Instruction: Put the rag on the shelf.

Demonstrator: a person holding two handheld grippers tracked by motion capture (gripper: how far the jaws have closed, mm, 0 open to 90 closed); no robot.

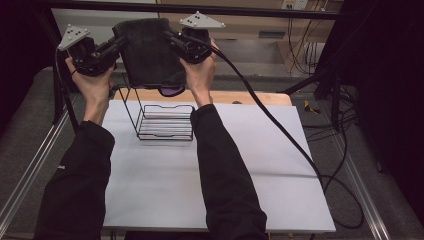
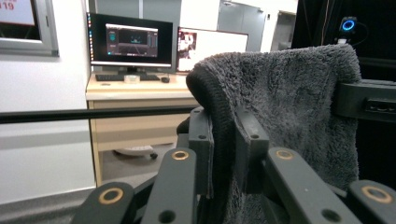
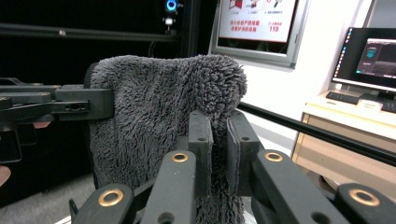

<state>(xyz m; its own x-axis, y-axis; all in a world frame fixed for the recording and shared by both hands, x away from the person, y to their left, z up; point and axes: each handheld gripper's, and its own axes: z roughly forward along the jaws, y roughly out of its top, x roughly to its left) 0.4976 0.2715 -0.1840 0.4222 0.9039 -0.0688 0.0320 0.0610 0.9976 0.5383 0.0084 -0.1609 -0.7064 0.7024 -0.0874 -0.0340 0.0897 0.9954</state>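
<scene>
Grey towel [image 1: 150, 50] hangs between my hand-held grippers: left [image 1: 119, 44] clamps its 9 o'clock edge, right [image 1: 169, 36] its 3 o'clock edge.

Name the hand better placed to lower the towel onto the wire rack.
Neither alone: left gripper and right gripper each pinch a top corner of the grey towel, hanging above the wire rack. Lower both together.

A dark grey fluffy towel [image 1: 148, 50] hangs upright in the air, pinched at both upper corners, above the far table edge.
</scene>
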